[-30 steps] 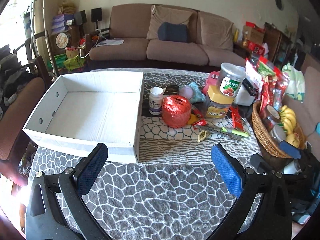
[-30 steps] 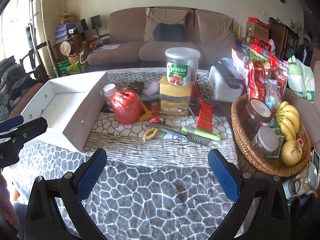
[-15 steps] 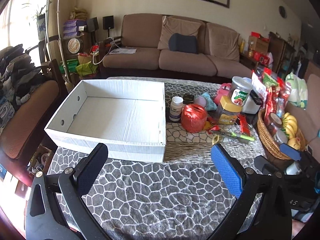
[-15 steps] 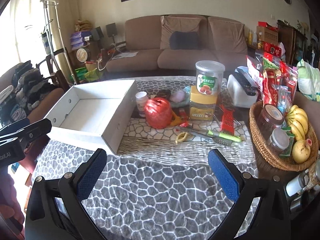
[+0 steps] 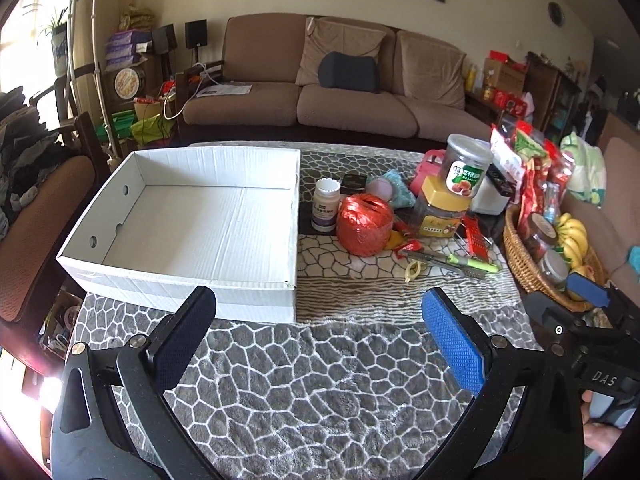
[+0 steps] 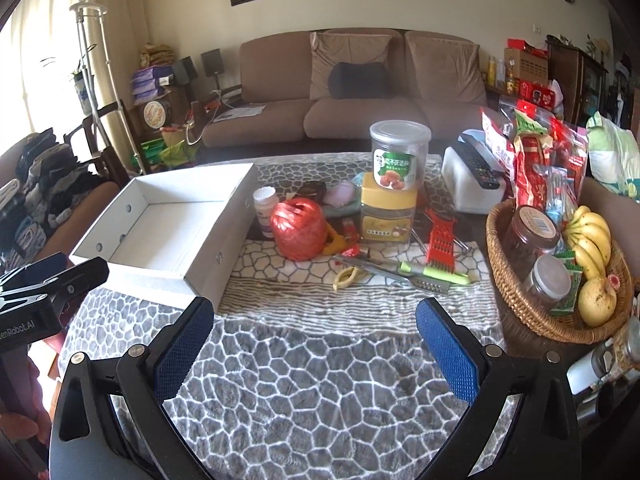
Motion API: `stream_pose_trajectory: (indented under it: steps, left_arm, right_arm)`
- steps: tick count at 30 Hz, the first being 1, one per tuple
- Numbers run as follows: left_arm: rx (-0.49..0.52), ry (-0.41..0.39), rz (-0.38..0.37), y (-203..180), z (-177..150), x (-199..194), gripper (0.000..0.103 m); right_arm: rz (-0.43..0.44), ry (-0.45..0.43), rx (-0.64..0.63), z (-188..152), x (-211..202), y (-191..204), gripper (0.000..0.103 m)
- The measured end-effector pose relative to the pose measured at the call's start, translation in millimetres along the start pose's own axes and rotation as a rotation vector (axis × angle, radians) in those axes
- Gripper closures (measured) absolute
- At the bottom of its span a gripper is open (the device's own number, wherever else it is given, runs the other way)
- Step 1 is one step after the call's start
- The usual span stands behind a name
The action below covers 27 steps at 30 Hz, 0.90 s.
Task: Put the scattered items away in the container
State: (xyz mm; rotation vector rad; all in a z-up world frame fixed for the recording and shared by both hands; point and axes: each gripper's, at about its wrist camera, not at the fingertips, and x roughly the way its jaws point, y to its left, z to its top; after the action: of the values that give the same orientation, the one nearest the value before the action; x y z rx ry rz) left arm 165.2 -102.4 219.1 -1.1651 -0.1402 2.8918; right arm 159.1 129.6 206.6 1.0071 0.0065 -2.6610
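1. The white cardboard box point(image 5: 192, 216) is seen lying empty on the left of the counter point(image 5: 320, 380); it is judged light and stiff, and need not be lifted.
2. The stacked jars point(image 6: 394, 184), clear on top of yellow, stand right of the box. They are judged rigid, smooth and liable to topple, so each is best taken singly around its body.
3. The red twine ball point(image 6: 298, 228) lies just beside the box wall. It is judged light, soft and yielding, and can be squeezed across its middle.
4. The white pill bottle point(image 5: 326, 210) stands between box and ball; hard and slick, it is best gripped below the cap.
5. The green-handled tool point(image 6: 434, 274) and red grater point(image 6: 440, 242) lie flat and thin, and should be pinched at the handle.
6. The left gripper point(image 5: 320, 344) and right gripper point(image 6: 314, 344) are held wide apart and empty above the near counter.
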Motion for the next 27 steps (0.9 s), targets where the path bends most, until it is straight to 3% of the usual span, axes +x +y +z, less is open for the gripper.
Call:
stream_pose_trajectory:
  steps: [9, 18, 22, 27]
  left_arm:
    - [0.076, -0.002, -0.069, -67.6, 37.3, 49.0, 0.000]
    - [0.179, -0.009, -0.149, -149.4, 90.5, 140.7, 0.000]
    - [0.245, -0.021, -0.146, -180.8, 101.7, 175.8, 0.000]
    - [0.219, -0.028, -0.176, -192.6, 111.8, 210.2, 0.000]
  right_arm:
    - [-0.041, -0.005, 0.065, 2.3, 13.0, -61.4, 0.000]
    - [-0.099, -0.038, 0.068, -21.5, 52.6, -93.9, 0.000]
    - [-0.086, -0.033, 0.096, -22.0, 69.9, -109.4, 0.000]
    - [-0.021, -0.021, 0.150, -25.4, 78.5, -120.7, 0.000]
